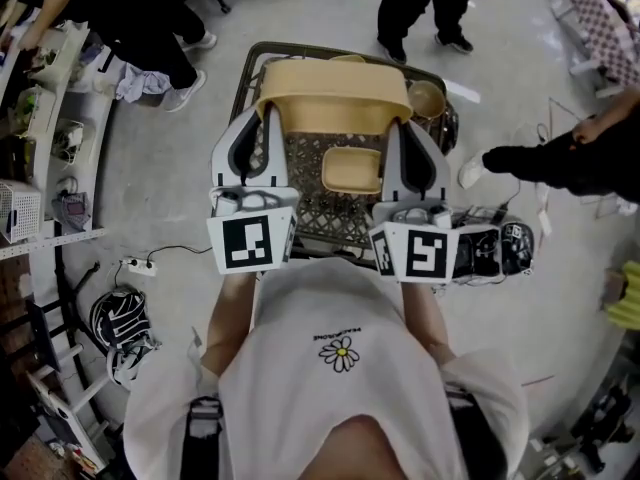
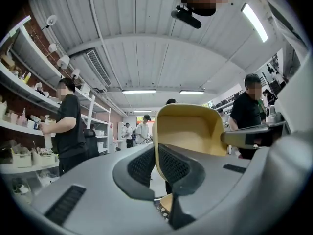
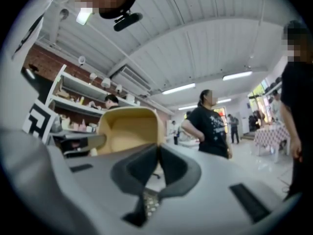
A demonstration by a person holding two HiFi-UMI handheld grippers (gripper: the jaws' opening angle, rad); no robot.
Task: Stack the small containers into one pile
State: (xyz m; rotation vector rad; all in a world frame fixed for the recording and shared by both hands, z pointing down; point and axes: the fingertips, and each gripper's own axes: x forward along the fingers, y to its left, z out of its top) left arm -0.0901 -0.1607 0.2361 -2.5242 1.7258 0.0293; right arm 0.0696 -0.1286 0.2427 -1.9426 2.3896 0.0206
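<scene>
My left claw (image 1: 263,120) clenched on big tub (image 1: 335,93) left rim, my right claw (image 1: 405,125) clenched on its right rim. Tub raised over basket (image 1: 300,218). Small tub (image 1: 352,170) inside basket beneath, cup (image 1: 427,98) at far right corner.

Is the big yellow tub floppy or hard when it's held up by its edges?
Probably hard: the yellow tub holds its shape, with no sag, though the left gripper and right gripper pinch only its thin opposite rims. It is likely light, since such small grips carry it. Smooth plastic might slip.
</scene>
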